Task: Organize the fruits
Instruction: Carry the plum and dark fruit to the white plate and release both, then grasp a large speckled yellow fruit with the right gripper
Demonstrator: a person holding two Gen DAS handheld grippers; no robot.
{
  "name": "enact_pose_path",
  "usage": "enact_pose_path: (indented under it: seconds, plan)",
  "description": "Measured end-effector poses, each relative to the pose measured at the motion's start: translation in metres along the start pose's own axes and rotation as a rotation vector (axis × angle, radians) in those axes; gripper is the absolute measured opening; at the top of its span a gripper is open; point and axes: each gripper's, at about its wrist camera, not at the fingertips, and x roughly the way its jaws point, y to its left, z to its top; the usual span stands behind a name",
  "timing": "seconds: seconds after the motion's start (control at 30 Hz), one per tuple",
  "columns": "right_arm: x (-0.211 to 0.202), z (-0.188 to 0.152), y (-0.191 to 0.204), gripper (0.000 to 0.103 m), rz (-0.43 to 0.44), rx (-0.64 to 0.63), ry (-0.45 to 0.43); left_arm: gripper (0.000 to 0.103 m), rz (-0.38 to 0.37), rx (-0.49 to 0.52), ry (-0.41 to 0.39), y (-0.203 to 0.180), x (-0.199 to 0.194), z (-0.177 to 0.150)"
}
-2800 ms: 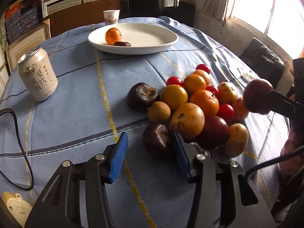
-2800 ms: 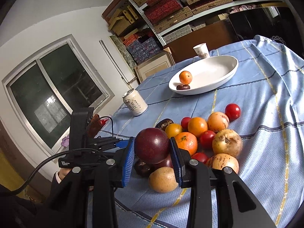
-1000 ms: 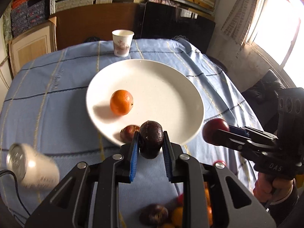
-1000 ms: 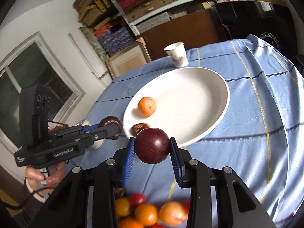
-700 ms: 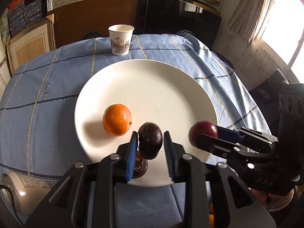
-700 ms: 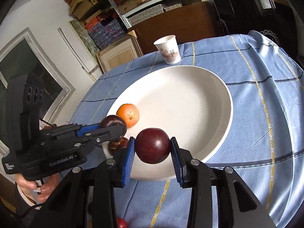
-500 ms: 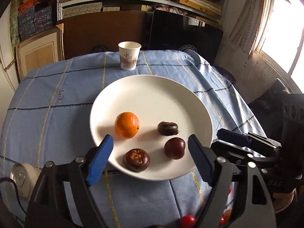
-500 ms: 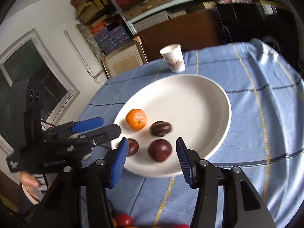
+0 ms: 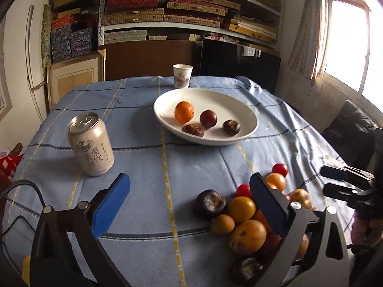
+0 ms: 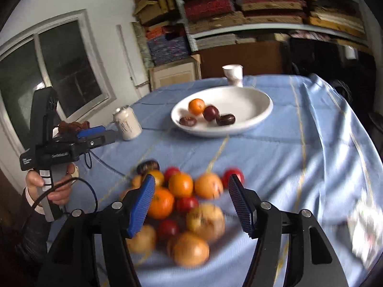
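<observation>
A white plate (image 9: 249, 129) at the back of the table holds an orange (image 9: 183, 112), a dark red plum (image 9: 208, 118) and two dark wrinkled fruits (image 9: 193, 129) (image 9: 231, 127). The fruit pile (image 9: 246, 215) of oranges, tomatoes and dark fruits lies near the front right. My left gripper (image 9: 189, 179) hovers over bare cloth left of the pile, its jaws opening wide with nothing between them. My right gripper (image 10: 191, 179) hangs above the pile (image 10: 186, 203), its jaws opening and nothing held. Each gripper shows in the other view, the right gripper (image 9: 326, 180) and the left gripper (image 10: 107, 132).
A drink can (image 9: 90, 144) stands on the blue tablecloth at the left. A paper cup (image 9: 182, 76) sits just behind the plate. A black cable trails at the front left. Shelves, boxes and a dark screen stand behind the table.
The left gripper let go of its dark fruit and the right gripper its plum onto the plate. Both opened and drew back from the plate to the pile.
</observation>
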Motion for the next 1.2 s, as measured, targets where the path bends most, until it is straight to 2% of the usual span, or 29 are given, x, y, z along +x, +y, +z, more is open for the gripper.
enact_pose_path:
  seconds: [0.07, 0.23, 0.4, 0.53, 0.63, 0.77, 0.9, 1.2]
  plan:
    - [-0.007, -0.019, -0.003, 0.064, 0.028, 0.063, 0.008, 0.098, 0.038, -0.001, 0.029, 0.002, 0.007, -0.005]
    - [-0.009, -0.040, 0.008, 0.065, -0.005, 0.058, 0.035, 0.098, 0.021, -0.024, 0.065, 0.005, 0.011, -0.010]
    - [0.003, -0.041, 0.016, 0.065, -0.046, 0.019, 0.081, 0.098, 0.006, -0.031, 0.106, 0.007, 0.013, -0.013]
    - [0.011, -0.040, 0.009, 0.065, -0.060, 0.064, 0.110, 0.098, -0.017, -0.036, 0.106, 0.007, 0.009, -0.017]
    - [0.016, -0.040, 0.008, 0.059, -0.056, 0.074, 0.127, 0.098, -0.015, -0.010, 0.128, 0.006, 0.010, -0.025]
    - [0.024, -0.040, 0.006, 0.051, -0.050, 0.086, 0.161, 0.098, -0.041, -0.031, 0.146, 0.011, 0.007, -0.032]
    - [0.026, -0.040, 0.001, 0.048, -0.034, 0.112, 0.166, 0.098, -0.042, -0.039, 0.120, 0.014, 0.000, -0.034]
    - [0.027, -0.041, 0.001, 0.047, -0.030, 0.118, 0.169, 0.098, -0.047, -0.064, 0.155, 0.021, 0.002, -0.048]
